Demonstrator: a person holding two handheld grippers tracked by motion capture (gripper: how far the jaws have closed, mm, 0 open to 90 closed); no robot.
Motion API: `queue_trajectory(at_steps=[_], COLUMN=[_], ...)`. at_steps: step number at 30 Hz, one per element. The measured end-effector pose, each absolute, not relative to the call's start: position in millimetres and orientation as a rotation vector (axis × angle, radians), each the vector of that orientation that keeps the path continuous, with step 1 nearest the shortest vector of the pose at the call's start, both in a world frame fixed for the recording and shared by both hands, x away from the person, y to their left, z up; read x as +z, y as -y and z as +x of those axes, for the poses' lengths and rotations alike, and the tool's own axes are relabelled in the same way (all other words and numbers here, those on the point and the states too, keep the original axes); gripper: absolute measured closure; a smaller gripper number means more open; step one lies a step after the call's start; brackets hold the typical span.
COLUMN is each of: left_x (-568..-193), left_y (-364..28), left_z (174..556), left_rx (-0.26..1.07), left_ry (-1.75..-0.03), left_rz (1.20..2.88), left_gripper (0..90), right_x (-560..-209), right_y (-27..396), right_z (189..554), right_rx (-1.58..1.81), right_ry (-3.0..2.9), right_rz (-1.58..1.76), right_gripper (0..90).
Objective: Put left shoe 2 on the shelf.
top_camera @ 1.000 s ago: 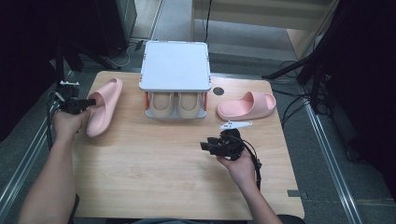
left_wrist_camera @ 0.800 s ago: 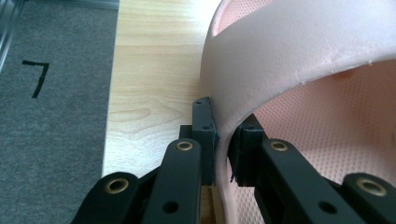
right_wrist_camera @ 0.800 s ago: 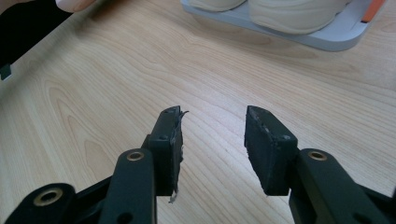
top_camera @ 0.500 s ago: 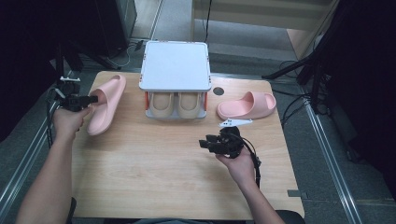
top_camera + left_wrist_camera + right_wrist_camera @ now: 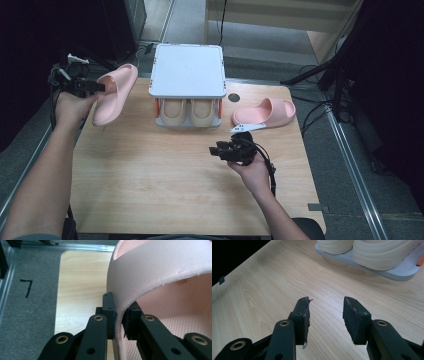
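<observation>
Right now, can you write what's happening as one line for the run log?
left gripper: shut on pink slipper, lifted off table | right gripper: open, nothing held | second pink slipper: on table

Two-tier rack (image 5: 188, 70) mid-table, one slipper (image 5: 114, 94) left, another slipper (image 5: 264, 112) right of it.

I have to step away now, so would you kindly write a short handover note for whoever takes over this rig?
Left gripper: shut on the strap of one pink slipper, held clear of the table at the left.
Right gripper: open, empty, over bare wood.
Second pink slipper lies on the table right of the rack; its lower shelf holds a beige pair.
Done: one slipper picked up.
Left: probably rack both pink slippers.
</observation>
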State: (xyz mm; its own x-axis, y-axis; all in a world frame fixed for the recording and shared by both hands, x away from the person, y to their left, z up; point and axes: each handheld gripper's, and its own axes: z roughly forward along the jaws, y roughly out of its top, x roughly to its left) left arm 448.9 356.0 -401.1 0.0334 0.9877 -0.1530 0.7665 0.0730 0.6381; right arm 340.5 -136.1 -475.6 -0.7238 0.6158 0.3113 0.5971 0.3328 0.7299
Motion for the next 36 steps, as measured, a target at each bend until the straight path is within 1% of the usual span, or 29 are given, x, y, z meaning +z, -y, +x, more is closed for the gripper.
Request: queue_trajectory(at_steps=[2, 3, 4, 5, 7, 8, 9, 10, 11, 12, 15, 16, 17, 20, 21, 24, 26, 27, 29, 30, 36], left_x=[-386, -386, -375, -375, -363, -350, -350, -339, -339, -328, -318, -310, -310, -301, -301, -298, -299, -302, -304, -308, -320], left_y=[-352, -352, -346, -346, -341, -335, -335, -327, -327, -318, -307, -296, -296, -276, -276, -257, -251, -240, -236, -227, -211], left_z=[452, 452, 455, 455, 460, 467, 467, 472, 472, 478, 483, 488, 488, 501, 501, 517, 520, 526, 529, 534, 549], left_rx=[0.496, 0.496, 0.506, 0.506, 0.52, 0.534, 0.534, 0.553, 0.553, 0.559, 0.572, 0.583, 0.583, 0.6, 0.6, 0.587, 0.587, 0.585, 0.584, 0.577, 0.567], left_ry=[-1.771, -1.771, -1.764, -1.764, -1.762, -1.759, -1.759, -1.747, -1.747, -1.736, -1.722, -1.707, -1.707, -1.686, -1.686, -1.687, -1.686, -1.668, -1.661, -1.654, -1.664], left_rz=[1.715, 1.715, 1.716, 1.716, 1.736, 1.746, 1.746, 1.762, 1.762, 1.775, 1.786, 1.802, 1.802, 1.812, 1.812, 1.831, 1.834, 1.845, 1.849, 1.863, 1.861], left_gripper=[81.6, 81.7, 81.6, 81.6, 81.7, 81.4, 81.2, 81.0, 81.0, 81.1, 81.2, 81.5, 81.5, 81.4, 81.4, 81.3, 81.2, 81.2, 81.2, 81.2, 81.0], right_x=[-475, -475, -475, -475, -475, -475, -475, -475, -475, -475, -475, -475, -475, -475, -475, -475, -475, -475, -475, -475, -474], right_y=[134, 134, 133, 132, 132, 132, 133, 133, 133, 133, 134, 133, 133, 133, 133, 133, 133, 133, 133, 133, 135], right_z=[341, 341, 341, 341, 341, 341, 342, 342, 342, 342, 342, 343, 343, 343, 343, 342, 342, 343, 344, 344, 343], right_rx=[1.382, 1.382, 1.379, 1.379, 1.381, 1.382, 1.384, 1.385, 1.385, 1.389, 1.394, 1.391, 1.391, 1.388, 1.388, 1.39, 1.395, 1.395, 1.396, 1.394, 1.399], right_ry=[-2.557, -2.557, -2.56, -2.564, -2.567, -2.568, -2.567, -2.567, -2.567, -2.564, -2.56, -2.562, -2.562, -2.565, -2.565, -2.566, -2.565, -2.561, -2.561, -2.563, -2.558], right_rz=[1.141, 1.141, 1.13, 1.129, 1.128, 1.128, 1.129, 1.127, 1.127, 1.127, 1.131, 1.135, 1.135, 1.126, 1.126, 1.122, 1.126, 1.132, 1.13, 1.133, 1.128], right_gripper=[57.8, 57.8, 57.8, 57.7, 57.7, 57.8, 57.8, 57.7, 57.7, 57.7, 57.7, 57.7, 57.7, 57.7, 57.7, 57.7, 57.7, 57.7, 57.7, 57.7, 57.7])
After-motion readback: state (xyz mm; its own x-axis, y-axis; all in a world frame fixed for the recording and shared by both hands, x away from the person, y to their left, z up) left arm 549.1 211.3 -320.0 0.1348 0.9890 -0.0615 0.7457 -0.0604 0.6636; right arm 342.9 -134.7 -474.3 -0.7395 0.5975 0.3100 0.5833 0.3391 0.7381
